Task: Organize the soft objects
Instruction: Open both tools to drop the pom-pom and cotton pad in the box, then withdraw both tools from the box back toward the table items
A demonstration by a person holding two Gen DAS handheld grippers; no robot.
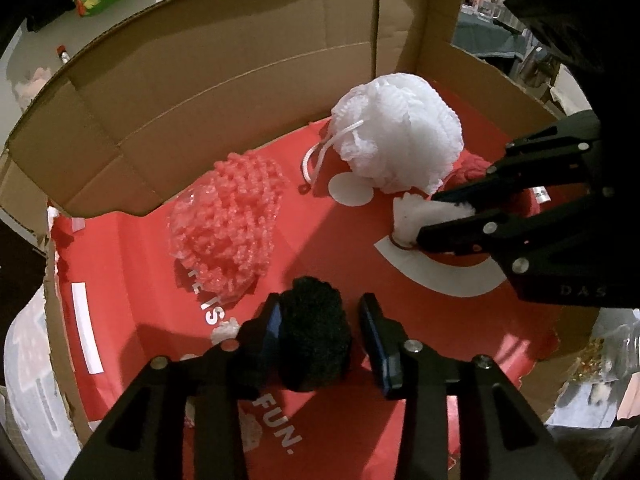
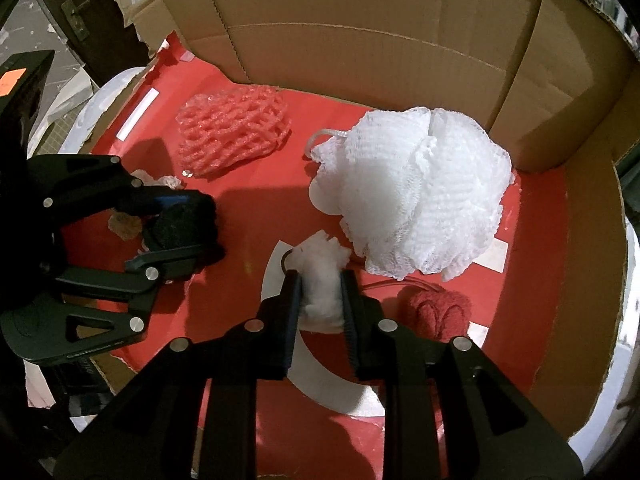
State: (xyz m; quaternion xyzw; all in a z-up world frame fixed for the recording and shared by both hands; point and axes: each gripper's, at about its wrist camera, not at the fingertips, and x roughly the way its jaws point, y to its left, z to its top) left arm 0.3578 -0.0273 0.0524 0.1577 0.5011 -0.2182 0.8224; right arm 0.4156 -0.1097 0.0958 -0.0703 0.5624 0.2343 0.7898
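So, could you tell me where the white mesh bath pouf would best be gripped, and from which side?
Probably by its cord loop, which lies free on the red liner on the side toward the pink foam net. Come from above there: the white mesh bath pouf itself is bulky and squashy, the cardboard wall stands behind it, and the red fuzzy ball sits close on its other side.

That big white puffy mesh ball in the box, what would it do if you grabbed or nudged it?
The white mesh pouf is gathered netting, so it would probably squash under the jaws and spring back. It looks mostly air, so likely very light for its bulk. Its ruffled surface and cord loop suggest a nudge would make it scoot or snag rather than roll.
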